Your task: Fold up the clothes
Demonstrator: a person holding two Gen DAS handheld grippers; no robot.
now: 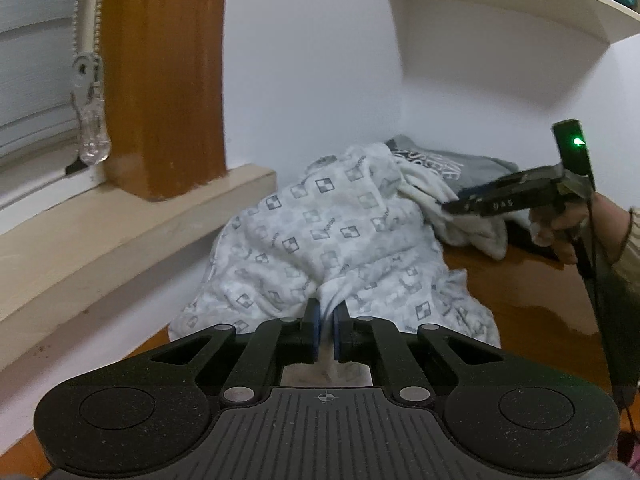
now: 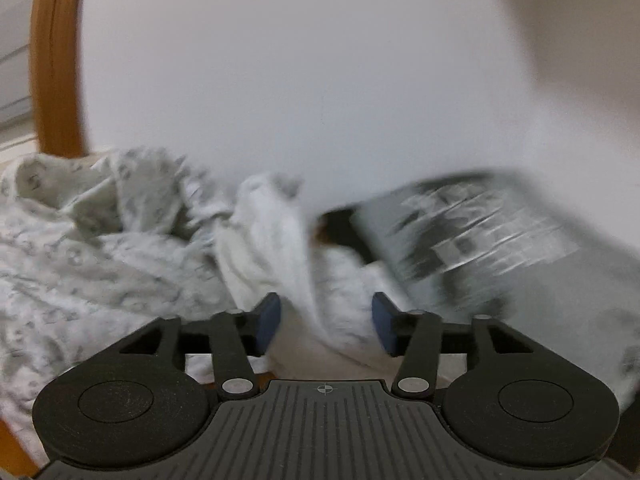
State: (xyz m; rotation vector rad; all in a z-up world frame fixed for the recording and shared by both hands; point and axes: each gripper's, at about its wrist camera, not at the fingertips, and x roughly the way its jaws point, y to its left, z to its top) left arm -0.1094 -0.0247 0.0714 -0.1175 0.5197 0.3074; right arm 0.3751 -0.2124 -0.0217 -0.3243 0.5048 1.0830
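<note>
A white garment with a grey square pattern (image 1: pixel 320 240) lies crumpled on the wooden table (image 1: pixel 520 292). My left gripper (image 1: pixel 326 320) is shut on a bunched fold at its near edge. In the left wrist view a hand (image 1: pixel 560 232) holds my right gripper (image 1: pixel 448 206), whose tips are at the garment's white inner side on the right. The blurred right wrist view shows my right gripper (image 2: pixel 326 320) open, with a white fold (image 2: pixel 288 248) of the patterned garment (image 2: pixel 100 248) running between its blue pads (image 2: pixel 268 320), apart from them.
A folded grey garment with a printed front (image 1: pixel 452 164) (image 2: pixel 480 240) lies behind, against the white wall. A beige window sill (image 1: pixel 120 232) and a wooden frame (image 1: pixel 164 80) stand to the left. A white shelf (image 1: pixel 500 8) hangs overhead on the right.
</note>
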